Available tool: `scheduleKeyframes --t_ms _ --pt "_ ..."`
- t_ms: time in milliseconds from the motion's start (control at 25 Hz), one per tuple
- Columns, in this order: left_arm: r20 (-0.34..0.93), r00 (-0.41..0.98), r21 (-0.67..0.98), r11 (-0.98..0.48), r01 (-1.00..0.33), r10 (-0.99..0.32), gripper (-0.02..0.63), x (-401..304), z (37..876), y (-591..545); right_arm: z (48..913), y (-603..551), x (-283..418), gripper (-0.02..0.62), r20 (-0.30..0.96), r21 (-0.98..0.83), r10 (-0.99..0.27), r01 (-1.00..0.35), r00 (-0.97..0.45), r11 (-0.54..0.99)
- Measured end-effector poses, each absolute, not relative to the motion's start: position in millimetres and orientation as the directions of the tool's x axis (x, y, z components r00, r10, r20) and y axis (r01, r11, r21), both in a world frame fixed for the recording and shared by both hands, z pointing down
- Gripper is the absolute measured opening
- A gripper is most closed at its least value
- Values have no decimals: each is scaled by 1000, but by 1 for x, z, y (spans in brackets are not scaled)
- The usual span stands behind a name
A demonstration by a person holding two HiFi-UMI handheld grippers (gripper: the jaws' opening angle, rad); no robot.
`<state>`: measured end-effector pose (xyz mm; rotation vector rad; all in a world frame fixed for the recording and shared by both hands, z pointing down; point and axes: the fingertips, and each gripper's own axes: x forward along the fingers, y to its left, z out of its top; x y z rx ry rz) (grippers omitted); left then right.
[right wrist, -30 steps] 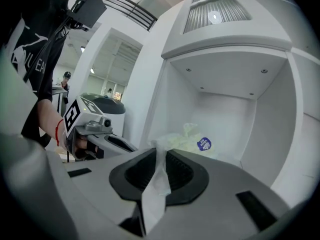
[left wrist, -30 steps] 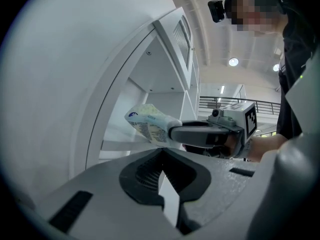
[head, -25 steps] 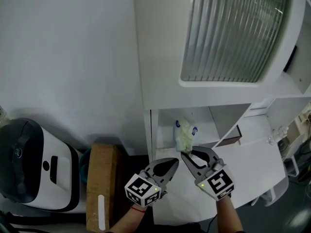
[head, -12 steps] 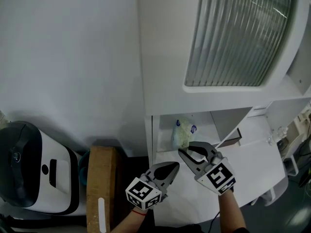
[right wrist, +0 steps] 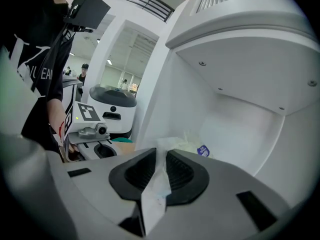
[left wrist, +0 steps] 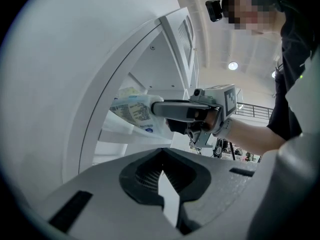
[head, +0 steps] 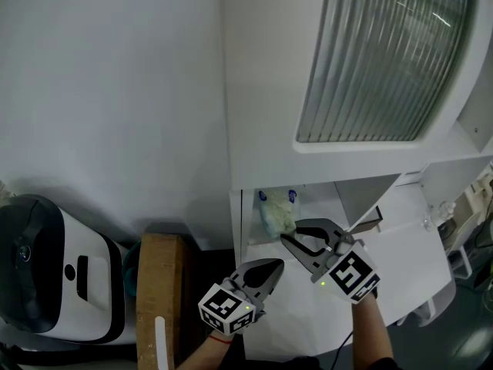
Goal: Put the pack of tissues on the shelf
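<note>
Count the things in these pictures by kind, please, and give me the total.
pack of tissues: 1
tongs: 2 (left tongs shut and empty; right tongs shut on the pack of tissues)
shelf unit: 1
white-and-black machine: 1
brown box: 1
Total: 6
</note>
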<state>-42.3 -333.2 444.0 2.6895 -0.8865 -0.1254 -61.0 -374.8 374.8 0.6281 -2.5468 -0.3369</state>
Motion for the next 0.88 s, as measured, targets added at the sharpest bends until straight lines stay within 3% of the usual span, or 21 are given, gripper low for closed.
scheduleKeyframes --t_ms 480,880 --pt "5 798 327 -753 -571 -603 5 -46 444 -341 389 -414 -63 55 477 342 -487 -356 -732 870" --pt "12 790 333 -743 -581 -612 5 -51 448 -340 391 -428 -65 69 459 337 -516 -396 -723 854"
